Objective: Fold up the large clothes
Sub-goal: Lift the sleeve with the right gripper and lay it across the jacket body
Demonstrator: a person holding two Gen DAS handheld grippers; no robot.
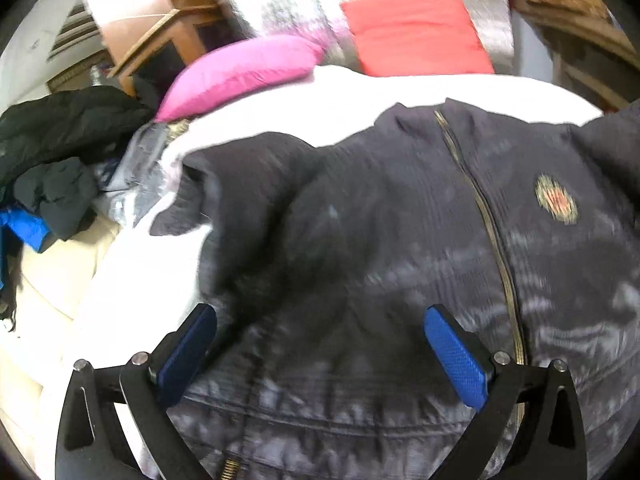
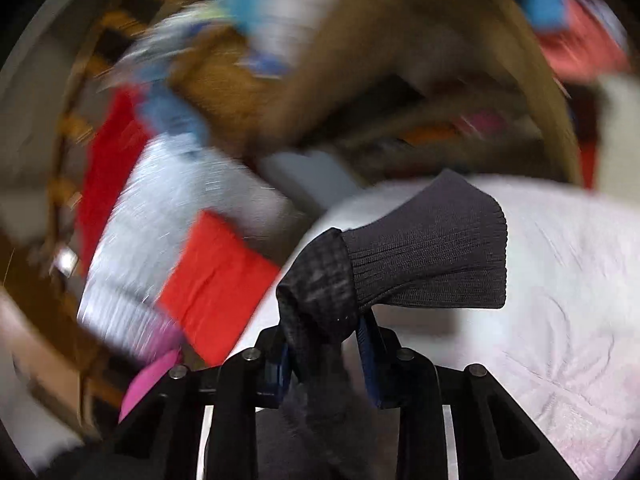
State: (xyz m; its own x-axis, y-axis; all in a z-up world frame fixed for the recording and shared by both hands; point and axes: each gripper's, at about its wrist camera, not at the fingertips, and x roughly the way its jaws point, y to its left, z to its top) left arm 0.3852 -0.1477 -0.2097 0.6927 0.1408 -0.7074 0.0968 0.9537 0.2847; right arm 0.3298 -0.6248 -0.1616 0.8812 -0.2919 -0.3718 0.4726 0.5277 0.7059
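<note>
A: Item one: dark navy quilted zip-front jacket [image 1: 400,240]. Where do we log it?

B: Spread front-up on the white bedcover [image 1: 460,88], zip running away from us toward the collar. That zip line is its long axis. An embroidered round badge [image 1: 557,199] sits to the right of the zip.

A: Item two: left tongs [image 1: 320,344]?

B: Jaws spread wide, blue pads [image 1: 188,356] apart, holding nothing. We hover over the hem end, left of the zip, so the body of the jacket lies straight ahead.

A: Item three: right tongs [image 2: 324,344]?

B: Clamped on the jacket sleeve just behind its ribbed knit cuff [image 2: 432,256], which sticks out forward above the bedcover.

A: And the relation the fold depends on?

B: The sleeve is ours on the right; the jacket body lies to the left of it. We judge the sleeve must cross toward the zip, at right angles to the long axis. The right hand has it; the left is nearer the hem.

A: Sundries?

B: Pink pillow [image 1: 244,68], red folded cloth [image 1: 416,32], a dark heap of clothes [image 1: 60,152]. The right view is badly smeared, so the background there probably shows shelving.
</note>
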